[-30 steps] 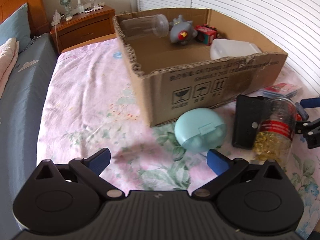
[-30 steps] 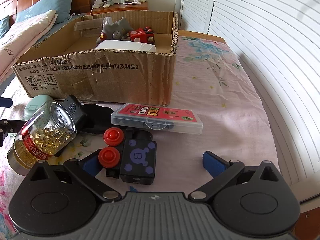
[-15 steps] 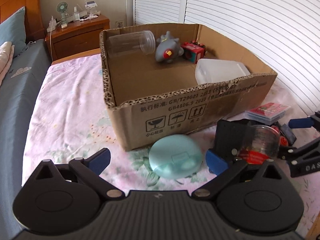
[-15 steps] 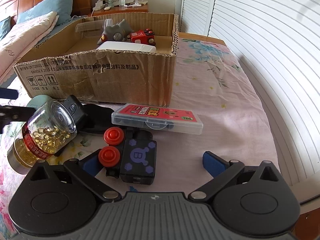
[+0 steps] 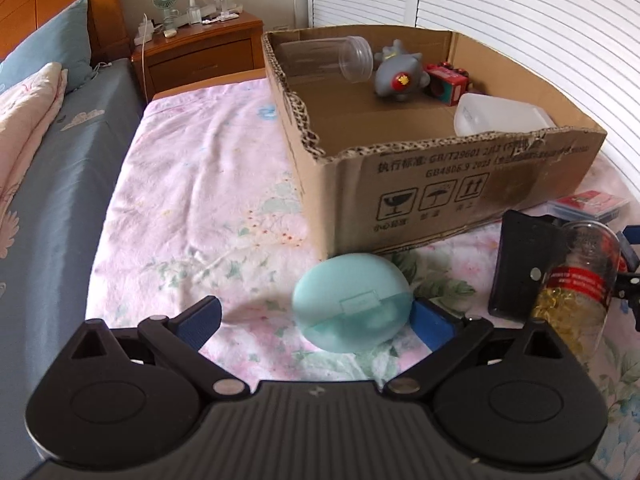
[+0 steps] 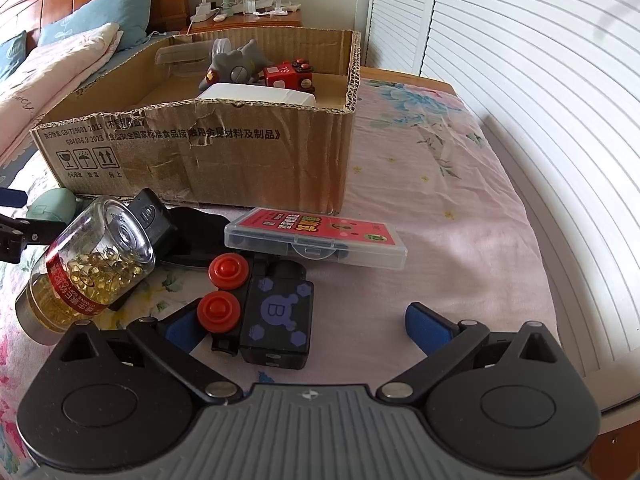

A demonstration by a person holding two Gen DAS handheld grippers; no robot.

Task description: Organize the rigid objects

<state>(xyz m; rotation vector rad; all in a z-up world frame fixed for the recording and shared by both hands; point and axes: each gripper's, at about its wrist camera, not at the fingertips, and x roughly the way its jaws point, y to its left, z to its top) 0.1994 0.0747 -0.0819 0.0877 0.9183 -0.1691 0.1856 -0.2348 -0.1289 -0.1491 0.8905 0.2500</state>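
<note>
A cardboard box (image 5: 460,184) sits on the floral bedspread and holds a clear jar (image 5: 344,58), a grey toy (image 5: 398,72), a red toy (image 5: 446,82) and a white container (image 5: 500,116). A mint round case (image 5: 352,306) lies in front of the box, between the fingers of my open left gripper (image 5: 316,320), against the right finger. My right gripper (image 6: 308,324) is open around a black toy with red knobs (image 6: 264,308). A jar of yellow capsules (image 6: 88,272) leans on a black object (image 6: 156,220). A clear card case (image 6: 316,236) lies beyond.
Pillows (image 5: 36,92) and a blue sheet lie at the left. A wooden nightstand (image 5: 196,48) with a small fan stands behind the bed. White louvred doors (image 6: 520,80) run along the right side, near the bed edge.
My left gripper has moved closer to the mint case, which now sits between its fingers. My right gripper has barely moved.
</note>
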